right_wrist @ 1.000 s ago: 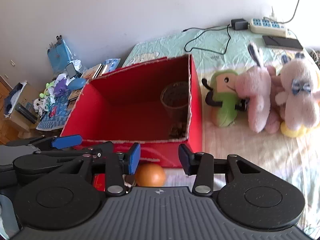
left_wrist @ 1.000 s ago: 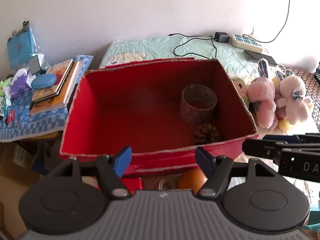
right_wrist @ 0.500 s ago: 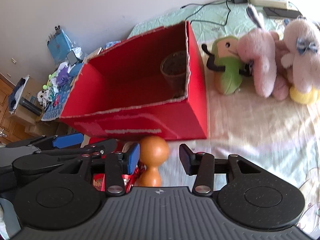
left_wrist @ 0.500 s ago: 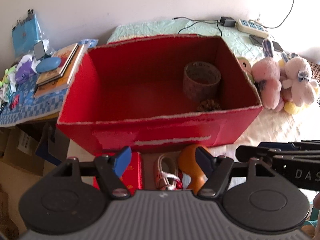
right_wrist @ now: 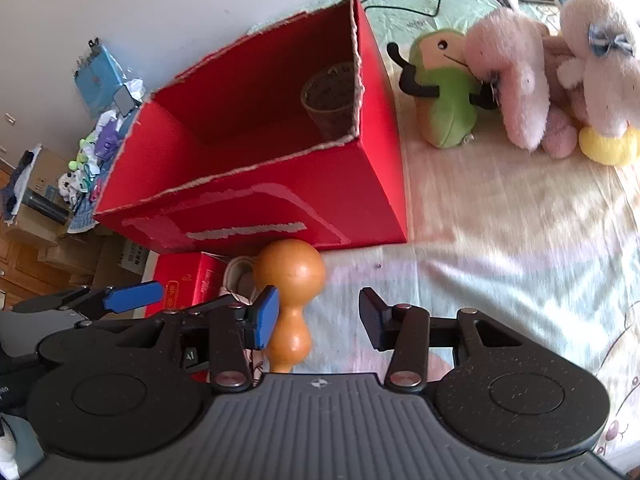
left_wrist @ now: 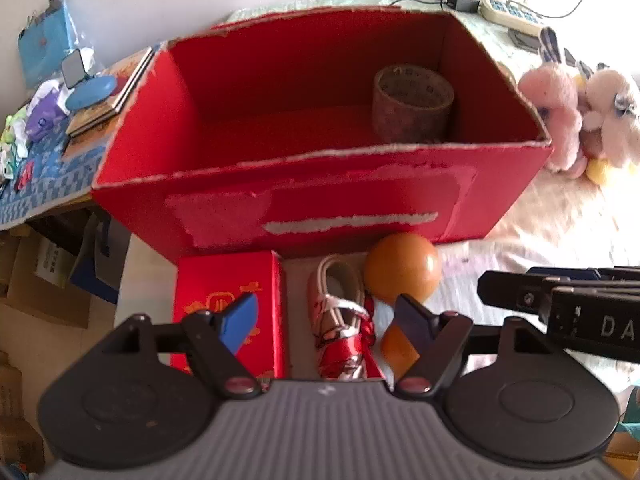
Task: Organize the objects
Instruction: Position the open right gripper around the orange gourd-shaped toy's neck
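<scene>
Left gripper (left_wrist: 326,316) jaws opening over the small shoe (left_wrist: 340,320), nothing clamped. Right gripper (right_wrist: 318,316) spread, not gripping; gourd (right_wrist: 290,300) base hidden behind gripper body.

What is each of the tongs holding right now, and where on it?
Nothing. The left tongs, jaws opening, hang over the small shoe; the right tongs stand open beside the orange gourd.

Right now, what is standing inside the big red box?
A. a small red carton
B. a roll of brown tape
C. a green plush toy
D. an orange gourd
B: the roll of brown tape stands in the far right corner inside the big red box, while the orange gourd and the small red carton lie outside, in front of it.
</scene>
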{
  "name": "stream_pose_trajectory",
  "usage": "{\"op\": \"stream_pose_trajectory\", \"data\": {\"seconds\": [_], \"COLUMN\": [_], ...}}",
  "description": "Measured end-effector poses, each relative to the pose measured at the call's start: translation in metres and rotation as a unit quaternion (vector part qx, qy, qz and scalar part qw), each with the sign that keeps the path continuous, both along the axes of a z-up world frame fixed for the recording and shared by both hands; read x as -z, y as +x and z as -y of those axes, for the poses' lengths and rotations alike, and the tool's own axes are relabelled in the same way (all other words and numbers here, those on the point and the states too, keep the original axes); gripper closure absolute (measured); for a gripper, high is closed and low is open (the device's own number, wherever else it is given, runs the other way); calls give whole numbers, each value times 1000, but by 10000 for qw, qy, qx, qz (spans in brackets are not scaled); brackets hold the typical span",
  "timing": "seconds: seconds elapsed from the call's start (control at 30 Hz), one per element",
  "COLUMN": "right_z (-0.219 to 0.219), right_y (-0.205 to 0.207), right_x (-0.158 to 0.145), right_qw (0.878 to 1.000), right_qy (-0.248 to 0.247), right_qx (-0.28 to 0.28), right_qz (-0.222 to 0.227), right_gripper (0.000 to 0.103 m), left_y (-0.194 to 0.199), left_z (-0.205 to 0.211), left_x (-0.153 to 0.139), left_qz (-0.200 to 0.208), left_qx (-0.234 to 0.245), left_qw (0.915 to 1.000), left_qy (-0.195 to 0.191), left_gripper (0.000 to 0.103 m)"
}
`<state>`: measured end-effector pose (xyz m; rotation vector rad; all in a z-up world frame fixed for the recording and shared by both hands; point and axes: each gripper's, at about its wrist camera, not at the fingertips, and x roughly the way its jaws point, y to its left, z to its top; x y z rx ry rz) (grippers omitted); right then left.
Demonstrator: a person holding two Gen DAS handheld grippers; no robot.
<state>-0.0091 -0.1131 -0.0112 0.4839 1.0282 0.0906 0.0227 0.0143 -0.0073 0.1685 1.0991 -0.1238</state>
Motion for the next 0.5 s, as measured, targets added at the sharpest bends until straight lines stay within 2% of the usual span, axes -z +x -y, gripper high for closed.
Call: {"op": "stream_pose_trajectory", "data": {"seconds": [0.5], "right_z": [-3], "right_y": [6], "right_x": [13], "right_qw": [9995], "right_qy": [86], "right_qx": [164], "right_qz": [-268], "right_gripper": [56], "left_y": [4], "left_z": [-5], "left_x": [15], "left_qz": [-195], "left_qx": [102], "left_qw": [9998], "left_qy": [-19], "left_gripper": [26]}}
